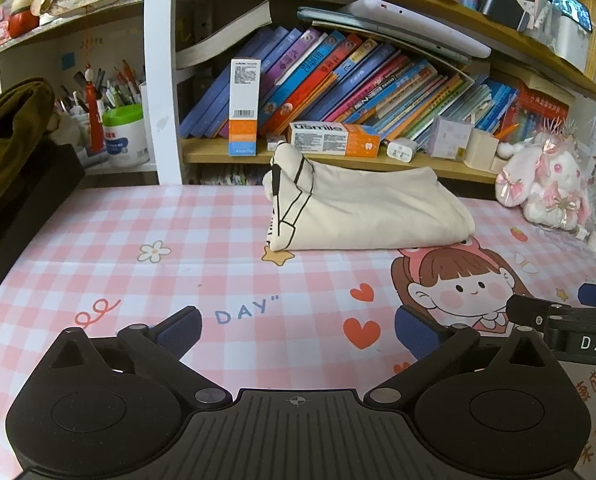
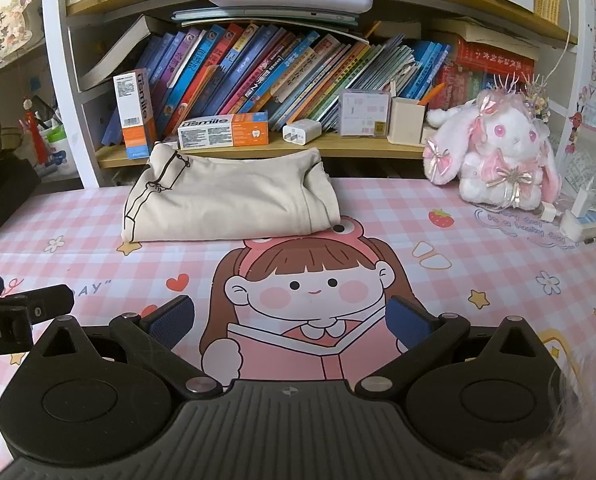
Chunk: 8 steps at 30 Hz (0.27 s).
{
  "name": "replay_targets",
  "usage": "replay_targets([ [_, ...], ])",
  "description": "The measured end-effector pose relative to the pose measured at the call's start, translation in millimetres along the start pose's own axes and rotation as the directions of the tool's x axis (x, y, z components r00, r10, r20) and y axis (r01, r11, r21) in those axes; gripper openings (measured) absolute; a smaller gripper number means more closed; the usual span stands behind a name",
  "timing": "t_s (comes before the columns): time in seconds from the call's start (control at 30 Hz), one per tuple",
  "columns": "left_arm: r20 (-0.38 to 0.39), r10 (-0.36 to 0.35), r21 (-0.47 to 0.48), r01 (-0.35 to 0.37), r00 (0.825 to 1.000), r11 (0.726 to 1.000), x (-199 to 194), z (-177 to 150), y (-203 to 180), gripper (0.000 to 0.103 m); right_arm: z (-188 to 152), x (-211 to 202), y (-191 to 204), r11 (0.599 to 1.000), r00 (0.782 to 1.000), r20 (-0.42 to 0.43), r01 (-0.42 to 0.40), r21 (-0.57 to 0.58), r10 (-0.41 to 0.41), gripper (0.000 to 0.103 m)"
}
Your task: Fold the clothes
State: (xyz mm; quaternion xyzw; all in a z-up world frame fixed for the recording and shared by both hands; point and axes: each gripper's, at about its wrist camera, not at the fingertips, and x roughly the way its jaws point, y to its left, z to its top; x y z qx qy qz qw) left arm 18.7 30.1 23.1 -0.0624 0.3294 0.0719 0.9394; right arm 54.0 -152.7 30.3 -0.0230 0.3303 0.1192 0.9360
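A cream cloth garment with black line print [image 1: 362, 210] lies folded at the far side of the pink checked cartoon-print surface [image 1: 138, 240], just before the wooden bookshelf [image 1: 226, 154]. The left tongs [image 1: 296, 330] and right tongs [image 2: 292, 320] hover released and empty, well apart from it.

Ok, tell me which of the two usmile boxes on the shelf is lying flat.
The usmile box behind the folded garment; the other box stands upright to its left.

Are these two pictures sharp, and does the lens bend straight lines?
Left wrist view: sharp, evenly lit; the shelf board curves from fisheye distortion. Right wrist view: the folded garment is sharp; a blurred fuzzy patch fills the lower right corner.
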Motion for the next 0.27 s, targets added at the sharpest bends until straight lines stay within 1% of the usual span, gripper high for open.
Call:
replay_targets([
  [0.27, -0.006, -0.018, -0.006, 0.018, 1.000, 1.000, -0.9, -0.9, -0.4, 0.103, -1.5, 0.0, -0.6, 1.000, 1.000, -0.005, -0.002, 0.003, 0.002, 0.103],
])
